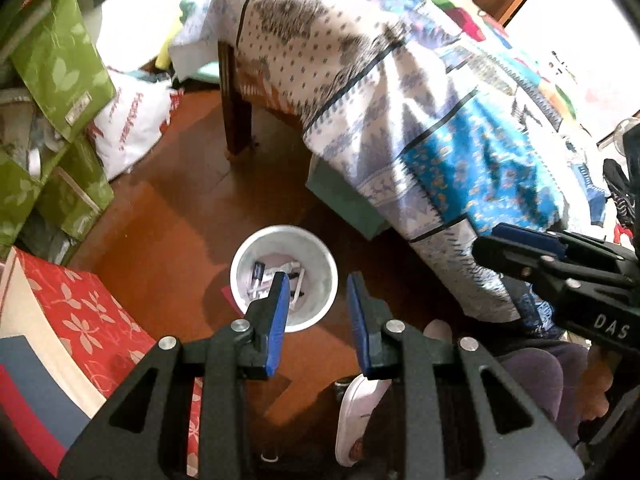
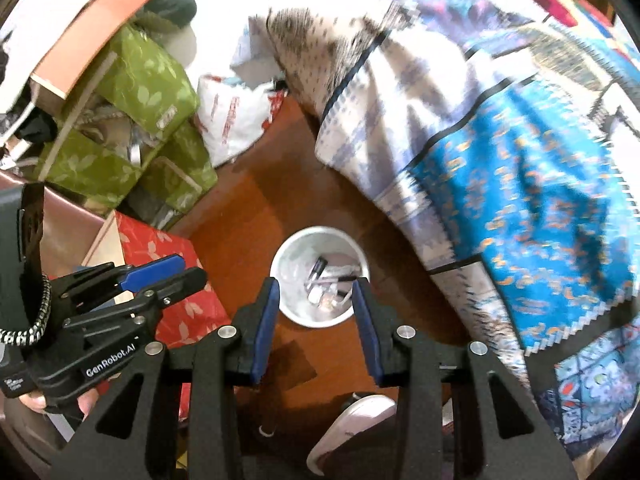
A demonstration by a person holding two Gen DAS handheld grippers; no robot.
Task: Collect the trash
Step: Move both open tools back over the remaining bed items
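Both tools hang spread and unloaded above white bin [image 1: 285, 276] on wooden floor [image 1: 176, 224]: left tool [image 1: 318, 292], right tool [image 2: 316, 300]. Bin holds battery [image 1: 258, 271] and small scraps, near draped bed quilt [image 1: 400, 120].

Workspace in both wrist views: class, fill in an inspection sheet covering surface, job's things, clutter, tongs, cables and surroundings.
Surface: brown wooden floor, bare near the bin.
Job's things: white bin upright on the floor, with a battery and small scraps inside.
Clutter: green leaf-print bags, red floral box, white plastic bag.
Tongs: left tongs open, empty; right tongs open, empty, above the bin.
Cables: braided cable at the left tongs.
Surroundings: patterned bedspread hanging beside the bin; white slipper.
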